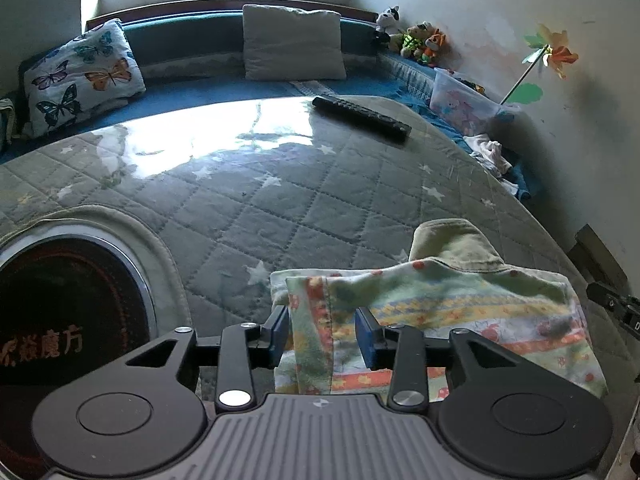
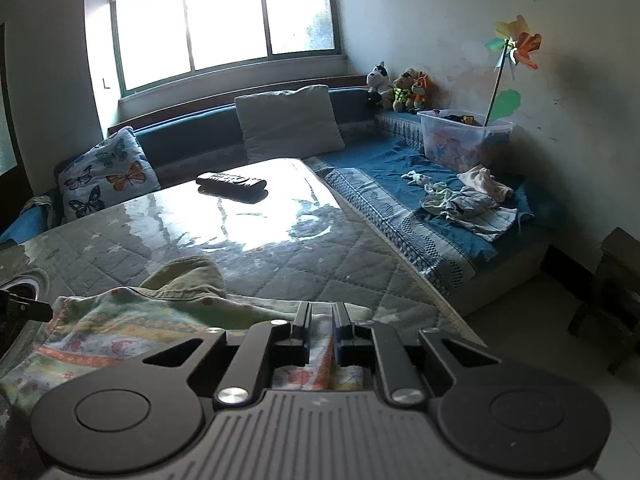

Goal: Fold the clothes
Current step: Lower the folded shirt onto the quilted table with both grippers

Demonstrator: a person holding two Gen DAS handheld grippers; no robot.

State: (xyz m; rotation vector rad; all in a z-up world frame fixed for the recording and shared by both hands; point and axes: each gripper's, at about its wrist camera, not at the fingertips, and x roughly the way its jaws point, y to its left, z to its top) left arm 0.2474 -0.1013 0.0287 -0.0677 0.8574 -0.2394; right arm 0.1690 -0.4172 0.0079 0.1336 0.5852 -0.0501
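Observation:
A small patterned garment (image 1: pixel 460 300) with an olive-green collar lies on the quilted grey table cover (image 1: pixel 280 208), near the table's front right. My left gripper (image 1: pixel 322 316) stands open at the garment's left end. A folded edge of the cloth lies between its blue pads (image 1: pixel 366 338), and the right pad is clear of it. In the right wrist view the same garment (image 2: pixel 140 320) spreads to the left. My right gripper (image 2: pixel 322 308) sits at its right end, jaws only slightly apart, with a ridge of cloth in the narrow gap.
A black remote (image 1: pixel 360 118) lies at the table's far side. A round dark hob (image 1: pixel 60 320) is set into the table at left. Behind are a blue sofa (image 2: pixel 380 168) with pillows, a clear toy box (image 2: pixel 460 140), loose small clothes (image 2: pixel 468 204) and soft toys.

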